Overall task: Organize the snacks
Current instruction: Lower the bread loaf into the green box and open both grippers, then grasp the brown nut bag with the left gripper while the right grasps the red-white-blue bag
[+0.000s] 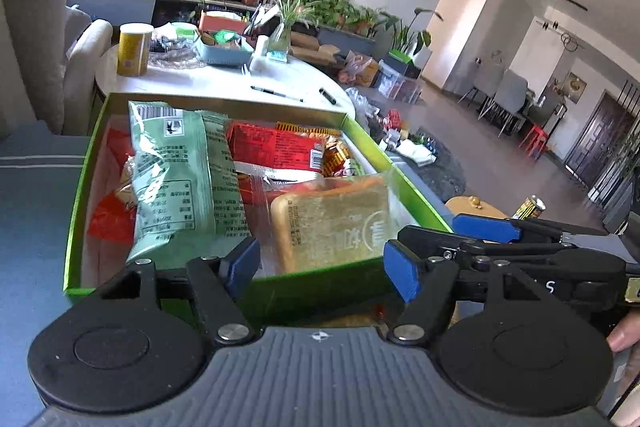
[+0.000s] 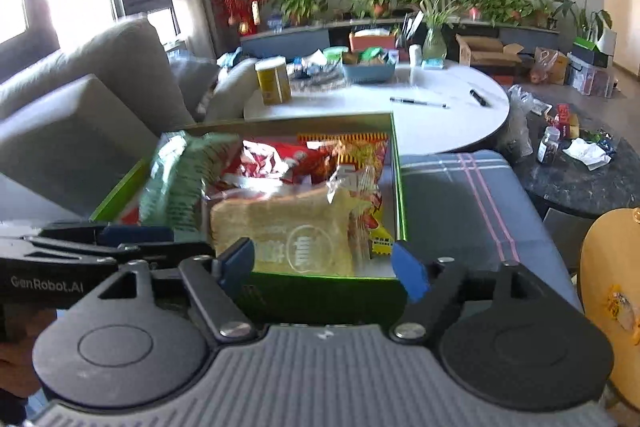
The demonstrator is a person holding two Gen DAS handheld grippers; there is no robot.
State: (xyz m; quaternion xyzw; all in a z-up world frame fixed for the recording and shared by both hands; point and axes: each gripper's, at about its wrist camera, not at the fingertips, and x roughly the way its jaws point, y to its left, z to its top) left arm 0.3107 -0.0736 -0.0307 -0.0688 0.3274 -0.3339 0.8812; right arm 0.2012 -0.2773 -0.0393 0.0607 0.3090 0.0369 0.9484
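Closest to us in the left wrist view, our left gripper point(image 1: 320, 273) stands with its blue pads apart and nothing between them, poised over the near wall of the green box point(image 1: 76, 211) at the centre of the frame. Inside that box we see a pale green packet point(image 1: 176, 183) lying on the left, a red packet point(image 1: 276, 149) toward the back, and a wrapped loaf of sliced bread point(image 1: 336, 223) at the near right corner, just beyond the pads. At the right edge of this frame our right gripper point(image 1: 486, 229) reaches in beside the box.

From the right wrist view, our right gripper point(image 2: 324, 267) also has its jaws spread, empty, with the bread point(image 2: 288, 231) directly ahead inside the box point(image 2: 400, 187). Beyond it, in the upper half, stands a white round table point(image 2: 440, 123) with a yellow canister point(image 2: 274, 81).
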